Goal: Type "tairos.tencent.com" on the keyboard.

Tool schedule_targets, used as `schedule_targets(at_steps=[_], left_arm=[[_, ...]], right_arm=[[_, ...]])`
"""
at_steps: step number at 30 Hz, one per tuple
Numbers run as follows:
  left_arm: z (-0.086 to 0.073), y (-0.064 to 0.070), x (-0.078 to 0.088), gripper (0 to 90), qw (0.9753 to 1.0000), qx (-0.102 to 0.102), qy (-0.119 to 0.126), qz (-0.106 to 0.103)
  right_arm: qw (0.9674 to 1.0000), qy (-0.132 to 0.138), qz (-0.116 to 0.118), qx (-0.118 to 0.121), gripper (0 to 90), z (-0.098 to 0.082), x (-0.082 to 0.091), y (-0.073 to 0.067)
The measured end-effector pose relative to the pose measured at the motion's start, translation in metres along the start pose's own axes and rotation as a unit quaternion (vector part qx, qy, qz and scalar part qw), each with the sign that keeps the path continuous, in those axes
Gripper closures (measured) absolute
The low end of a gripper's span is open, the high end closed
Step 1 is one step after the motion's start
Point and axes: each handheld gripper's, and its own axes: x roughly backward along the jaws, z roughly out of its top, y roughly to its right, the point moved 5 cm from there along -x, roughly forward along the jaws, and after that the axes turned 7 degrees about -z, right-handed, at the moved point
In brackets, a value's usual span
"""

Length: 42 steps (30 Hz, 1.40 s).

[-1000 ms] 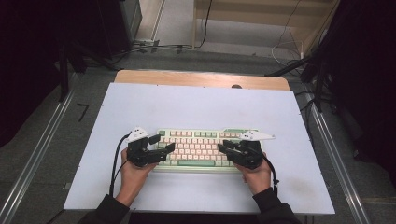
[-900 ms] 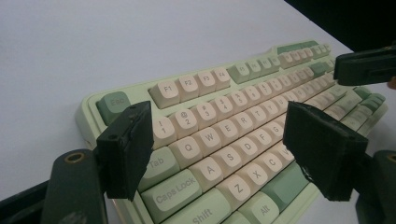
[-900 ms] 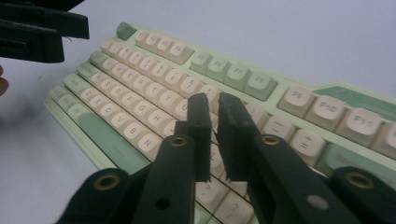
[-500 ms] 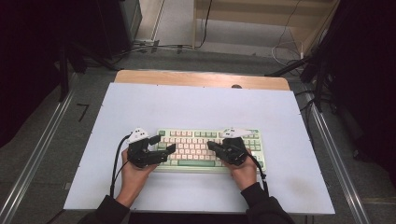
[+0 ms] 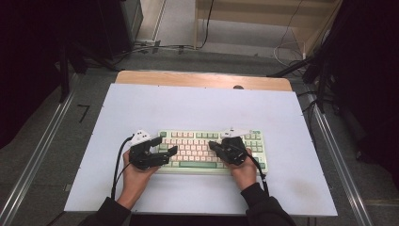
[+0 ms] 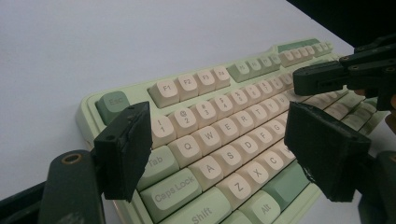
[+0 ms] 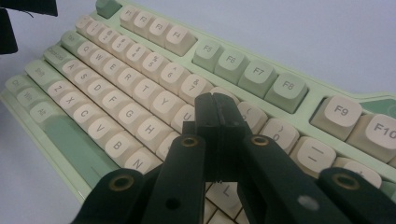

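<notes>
The keyboard (image 5: 211, 149) lies near the front middle of the white surface (image 5: 197, 110), long side toward me. My right hand-held gripper (image 7: 215, 108), jaws pressed together, has come in from the keyboard's right end over the last second and now sits above the keys around U and I, so I judge it is about to press one with its closed tip. My left hand-held gripper (image 6: 217, 154) has stayed over the keyboard's left end, jaws apart, holding nothing, hovering over the Q–A–Z columns. Nothing else lies on the surface; only the other gripper's black arm comes near.
</notes>
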Motion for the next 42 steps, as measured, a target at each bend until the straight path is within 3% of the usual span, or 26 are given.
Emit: schedule_targets(at_steps=[11, 13, 18, 21, 22, 23, 24, 25, 26, 28, 33, 42], left_arm=[[-0.001, 0.0, -0.001, 24.7, 1.0, 0.001, -0.001, -0.001], [-0.001, 0.0, -0.001, 24.8, 1.0, 0.001, -0.002, -0.002], [-0.001, 0.001, -0.001, 24.9, 1.0, 0.0, -0.001, -0.003], [-0.001, 0.001, -0.001, 25.0, 1.0, 0.001, -0.001, -0.003], [-0.001, 0.001, -0.001, 25.0, 1.0, 0.001, -0.001, -0.003], [-0.001, 0.001, -0.001, 25.0, 1.0, 0.001, -0.001, -0.003], [-0.001, 0.001, -0.001, 25.0, 1.0, 0.001, -0.001, -0.003], [-0.001, 0.001, -0.001, 25.0, 1.0, 0.001, 0.0, -0.003], [-0.001, 0.001, -0.001, 25.0, 1.0, 0.001, 0.0, -0.002], [-0.001, 0.001, -0.001, 25.1, 1.0, 0.001, 0.0, -0.003], [-0.001, 0.001, -0.002, 25.5, 1.0, 0.001, -0.002, -0.002], [0.0, 0.005, -0.003, 31.0, 0.9999, 0.0, 0.0, -0.015]], right_arm=[[0.9999, -0.007, -0.005, 0.005, 87.3, 0.0, -0.004, 0.0], [0.9998, -0.018, -0.002, 0.004, 87.3, -0.002, -0.006, 0.0], [1.0, -0.006, 0.001, -0.001, 85.2, 0.0, -0.002, -0.001], [0.9999, 0.011, 0.011, -0.005, 73.9, 0.005, 0.006, -0.002], [0.9999, 0.011, 0.011, -0.005, 73.9, 0.005, 0.006, -0.002], [0.9997, 0.018, 0.01, -0.012, 58.7, 0.006, 0.008, -0.002], [0.9997, 0.018, 0.01, -0.012, 58.7, 0.006, 0.008, -0.002], [0.9995, 0.026, 0.005, -0.018, 46.1, 0.007, 0.01, 0.0], [0.9995, 0.026, 0.005, -0.018, 46.1, 0.007, 0.01, 0.0], [0.9989, 0.033, 0.002, -0.034, 37.4, 0.009, 0.013, 0.003], [0.9983, 0.038, 0.003, -0.044, 32.7, 0.01, 0.017, 0.007], [0.9985, 0.033, -0.003, -0.043, 32.4, 0.009, 0.018, 0.008]])
